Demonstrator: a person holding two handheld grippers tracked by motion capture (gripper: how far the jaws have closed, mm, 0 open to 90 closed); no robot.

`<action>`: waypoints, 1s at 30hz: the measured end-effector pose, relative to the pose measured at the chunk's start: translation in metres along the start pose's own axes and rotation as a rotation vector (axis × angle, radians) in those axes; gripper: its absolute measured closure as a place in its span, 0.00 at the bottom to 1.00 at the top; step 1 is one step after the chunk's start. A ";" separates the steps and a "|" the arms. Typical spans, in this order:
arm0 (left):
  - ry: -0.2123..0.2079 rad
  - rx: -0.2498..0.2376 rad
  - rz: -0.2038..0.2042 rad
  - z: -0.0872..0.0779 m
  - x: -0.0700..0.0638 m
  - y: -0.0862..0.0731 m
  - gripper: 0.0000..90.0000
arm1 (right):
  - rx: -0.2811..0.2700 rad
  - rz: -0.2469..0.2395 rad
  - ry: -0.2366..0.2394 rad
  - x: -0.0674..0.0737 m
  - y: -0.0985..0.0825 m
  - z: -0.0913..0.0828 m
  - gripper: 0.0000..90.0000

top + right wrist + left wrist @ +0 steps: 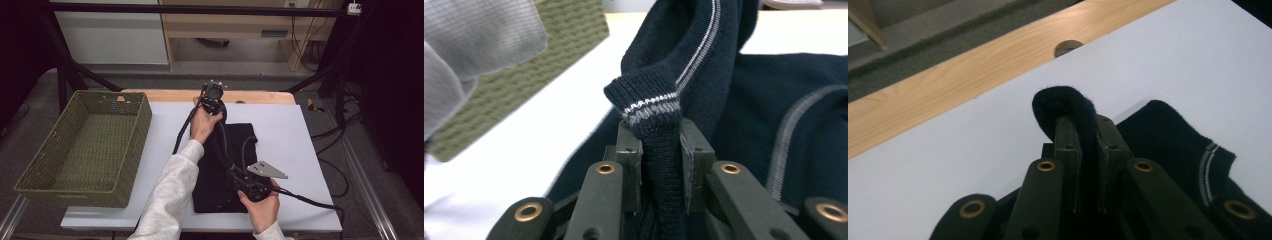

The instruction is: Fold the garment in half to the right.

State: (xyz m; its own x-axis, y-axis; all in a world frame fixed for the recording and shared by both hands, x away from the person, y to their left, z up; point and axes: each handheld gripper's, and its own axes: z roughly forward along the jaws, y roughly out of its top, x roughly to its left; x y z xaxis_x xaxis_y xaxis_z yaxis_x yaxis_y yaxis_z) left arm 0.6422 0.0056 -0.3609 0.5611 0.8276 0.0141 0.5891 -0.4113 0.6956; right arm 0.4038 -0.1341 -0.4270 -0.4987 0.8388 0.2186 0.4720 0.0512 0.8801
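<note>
A dark navy knit sweater point(215, 187) with thin pale stripes lies folded on the white table top point(290, 135). At its far end my left gripper point(216, 112) points down and is shut on a rolled fold of the knit point(1063, 100), which bulges up between the jaws around my left gripper point(1082, 122). Near the front edge my right gripper point(232, 172) is shut on a striped ribbed cuff point(649, 100), with the cloth pinched between the jaws of my right gripper point(659, 132). The part of the garment under both hands is hidden.
A green woven basket point(145, 115) stands empty at the left of the table, also seen behind a grey sleeve point(469, 40) as the basket point(554, 45). A wooden strip point(250, 96) with a round hole point(1068, 47) runs along the far edge. Black cables trail over the sweater.
</note>
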 end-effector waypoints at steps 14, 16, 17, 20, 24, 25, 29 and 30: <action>-0.271 -0.234 -0.016 -0.021 -0.010 -0.025 0.43 | -0.042 0.000 -0.128 -0.047 -0.012 -0.020 0.51; -0.276 -0.264 -0.018 -0.034 -0.003 -0.036 0.37 | -0.050 -0.033 -0.111 -0.051 -0.007 -0.021 0.45; -0.275 -0.274 -0.016 -0.038 -0.001 -0.040 0.35 | -0.034 -0.033 -0.092 -0.053 -0.004 -0.021 0.42; -0.276 -0.284 -0.020 -0.052 0.008 -0.058 0.25 | -0.009 -0.026 -0.035 -0.060 0.002 -0.021 0.38; -0.264 -0.271 -0.005 -0.063 0.018 -0.080 0.17 | 0.066 -0.033 0.040 -0.066 0.007 -0.017 0.31; -0.258 -0.269 -0.003 -0.065 0.020 -0.085 0.15 | 0.075 -0.032 0.049 -0.067 0.008 -0.016 0.28; -0.252 -0.250 0.009 -0.071 0.025 -0.099 0.08 | 0.091 -0.095 0.073 -0.072 0.009 -0.015 0.24; -0.252 -0.249 0.013 -0.073 0.026 -0.104 0.08 | 0.098 -0.102 0.079 -0.073 0.009 -0.015 0.23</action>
State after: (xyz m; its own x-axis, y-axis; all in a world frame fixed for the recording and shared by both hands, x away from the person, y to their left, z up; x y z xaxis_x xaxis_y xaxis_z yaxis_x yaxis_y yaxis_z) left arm 0.5526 0.0979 -0.3802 0.7118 0.6900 -0.1315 0.4382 -0.2898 0.8509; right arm 0.4336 -0.2029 -0.4290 -0.6011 0.7816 0.1664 0.4831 0.1895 0.8548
